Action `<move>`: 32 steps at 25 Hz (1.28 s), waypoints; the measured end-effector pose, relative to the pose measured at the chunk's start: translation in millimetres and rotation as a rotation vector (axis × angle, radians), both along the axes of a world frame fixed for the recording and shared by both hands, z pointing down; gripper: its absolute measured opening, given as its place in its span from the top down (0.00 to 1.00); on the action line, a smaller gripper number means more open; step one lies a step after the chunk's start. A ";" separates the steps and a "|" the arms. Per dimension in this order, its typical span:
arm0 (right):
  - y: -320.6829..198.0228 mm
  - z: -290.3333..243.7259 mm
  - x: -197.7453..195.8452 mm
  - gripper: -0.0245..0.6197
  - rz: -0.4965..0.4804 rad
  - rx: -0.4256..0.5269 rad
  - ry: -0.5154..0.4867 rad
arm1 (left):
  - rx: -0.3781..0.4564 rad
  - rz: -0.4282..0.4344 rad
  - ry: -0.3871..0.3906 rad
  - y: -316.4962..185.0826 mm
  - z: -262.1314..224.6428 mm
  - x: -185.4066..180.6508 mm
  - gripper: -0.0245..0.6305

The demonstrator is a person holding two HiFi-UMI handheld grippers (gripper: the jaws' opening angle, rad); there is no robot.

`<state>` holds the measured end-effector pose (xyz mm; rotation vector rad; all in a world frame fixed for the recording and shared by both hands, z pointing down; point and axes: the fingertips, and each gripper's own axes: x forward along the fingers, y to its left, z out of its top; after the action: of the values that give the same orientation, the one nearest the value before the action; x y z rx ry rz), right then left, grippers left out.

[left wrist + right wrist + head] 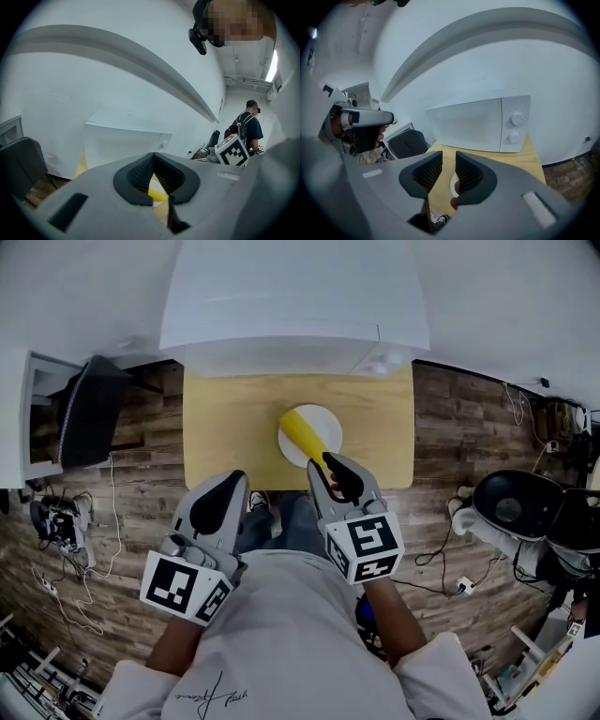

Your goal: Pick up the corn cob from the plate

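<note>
A yellow corn cob (301,433) lies across a white plate (323,423) in the middle of the wooden table (225,427). My right gripper (330,463) hovers just over the plate's near edge, its jaws a little apart with nothing between them. In the right gripper view (448,158) a sliver of the plate (454,184) shows through the gap. My left gripper (232,482) is held at the table's near edge, left of the plate, with its jaws shut and empty. Through the left gripper (153,157) I glimpse the corn cob (157,194).
A white microwave (295,306) stands at the back of the table, behind the plate. A black chair (89,409) stands to the left and another (511,507) to the right, on a wood floor with cables. A person (248,126) stands far off.
</note>
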<state>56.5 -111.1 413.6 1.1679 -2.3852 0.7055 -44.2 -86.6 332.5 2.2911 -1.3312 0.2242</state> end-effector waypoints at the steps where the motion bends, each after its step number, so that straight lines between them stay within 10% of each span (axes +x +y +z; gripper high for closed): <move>1: -0.2 5.0 -1.2 0.80 -0.001 -0.007 0.010 | 0.003 0.003 -0.009 0.3 -0.1 -0.4 0.97; 32: -24.5 135.4 -13.6 0.57 -0.129 -0.138 0.292 | -0.060 0.020 -0.019 10.8 19.2 1.3 0.97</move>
<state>42.9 -135.6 549.0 0.9770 -2.1112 0.6006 -43.0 -75.8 351.7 2.2583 -1.2934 0.2898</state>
